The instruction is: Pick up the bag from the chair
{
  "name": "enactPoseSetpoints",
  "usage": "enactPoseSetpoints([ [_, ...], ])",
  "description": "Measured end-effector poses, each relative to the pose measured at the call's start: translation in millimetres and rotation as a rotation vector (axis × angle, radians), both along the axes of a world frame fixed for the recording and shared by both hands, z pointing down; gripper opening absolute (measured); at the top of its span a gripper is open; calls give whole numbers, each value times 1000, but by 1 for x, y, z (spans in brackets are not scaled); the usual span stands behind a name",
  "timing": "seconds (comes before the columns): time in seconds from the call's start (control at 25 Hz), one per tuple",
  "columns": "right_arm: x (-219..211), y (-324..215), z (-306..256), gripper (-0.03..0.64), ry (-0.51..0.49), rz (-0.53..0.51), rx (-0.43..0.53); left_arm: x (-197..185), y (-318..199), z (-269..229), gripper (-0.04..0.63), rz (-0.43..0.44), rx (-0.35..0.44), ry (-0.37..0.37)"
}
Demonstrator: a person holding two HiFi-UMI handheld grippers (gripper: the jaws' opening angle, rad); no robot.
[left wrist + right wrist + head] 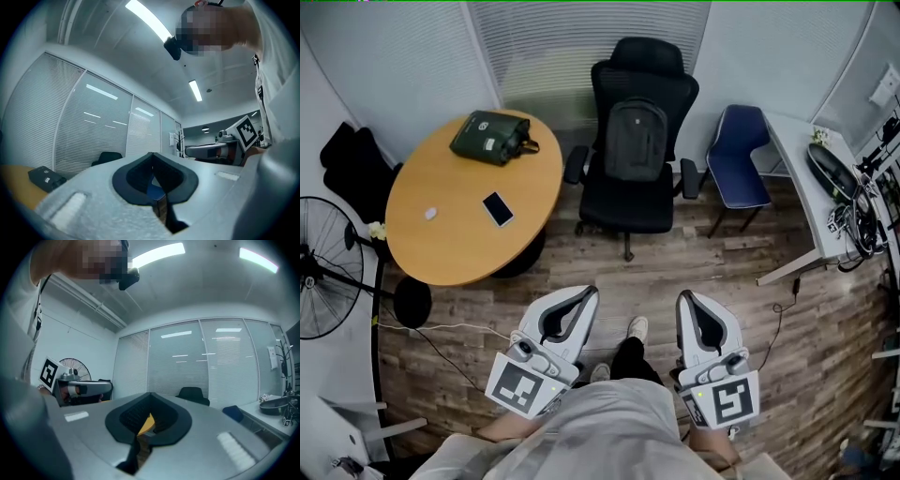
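Two tongs sit low in front of you. Your left gripper (581,298) has its jaws pressed together on nothing, just below the round table (441,253) that carries a green pouch (492,137). Well ahead, between the grippers, the backpack (635,141) stands upright on the black chair (628,208). Your right gripper (692,302) is likewise pressed together and empty.

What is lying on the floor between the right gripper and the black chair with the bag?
Head view: only bare wooden floor lies between right gripper and chair holding the bag.
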State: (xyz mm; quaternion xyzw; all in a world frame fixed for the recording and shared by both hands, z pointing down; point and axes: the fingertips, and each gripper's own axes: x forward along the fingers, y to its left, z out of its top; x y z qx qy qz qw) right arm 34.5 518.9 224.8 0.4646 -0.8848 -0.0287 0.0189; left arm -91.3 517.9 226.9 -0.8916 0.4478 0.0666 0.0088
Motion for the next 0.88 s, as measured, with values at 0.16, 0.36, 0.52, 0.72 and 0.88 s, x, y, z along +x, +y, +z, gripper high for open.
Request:
enactPoseSetpoints([
  [0.16, 13, -31, 2, 5, -7, -1, -3, 13, -32, 0, 5, 5, -3, 0],
  [0.36, 34, -74, -1, 4, -15, -2, -8, 37, -75, -3, 5, 9, -5, -6],
  [0.52, 57, -109, -1, 5, -16, 5, -18, 61, -112, -4, 5, 22, -17, -6],
  [0.72, 92, -151, 1, 5, -17, 19, -23, 96, -156, -5, 5, 32, -19, -12],
  [0.88, 119, -184, 3, 5, -17, 26, -31, 122, -191, -2, 5, 38, -29, -10],
])
